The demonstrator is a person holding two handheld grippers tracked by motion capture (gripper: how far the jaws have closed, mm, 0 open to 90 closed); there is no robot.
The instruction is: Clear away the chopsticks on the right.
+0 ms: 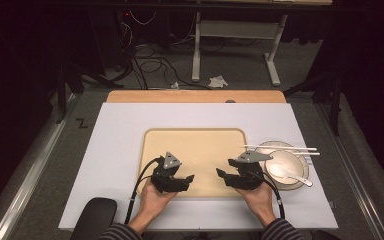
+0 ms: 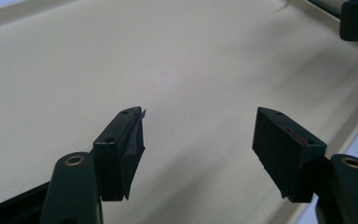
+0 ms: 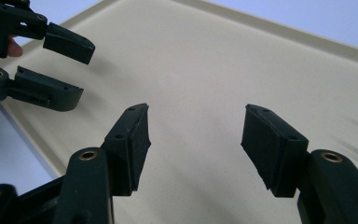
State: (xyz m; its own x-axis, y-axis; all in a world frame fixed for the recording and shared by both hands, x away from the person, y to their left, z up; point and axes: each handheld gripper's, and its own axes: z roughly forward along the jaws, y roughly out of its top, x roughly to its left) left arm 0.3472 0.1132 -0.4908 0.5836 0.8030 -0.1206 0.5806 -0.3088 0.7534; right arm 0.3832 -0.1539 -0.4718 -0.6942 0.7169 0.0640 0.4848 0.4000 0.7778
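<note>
Cables [image 1: 150, 62] and a desk frame [image 1: 235, 47] fill the dark upper frame of the high view; mid-frame, a beige tray [image 1: 195, 137] lies on a white board [image 1: 115, 135], bowl [image 1: 286, 169] at its right. The left gripper [image 2: 198, 140] view shows jaws apart over the tray. The right gripper [image 3: 195, 140] view likewise, with the other gripper upper left.

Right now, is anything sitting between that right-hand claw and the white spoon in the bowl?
Nothing visible does. The right gripper points inward over the bare tray, while the spoon lies in the bowl just beside that hand, chopsticks resting across the far rim.
</note>
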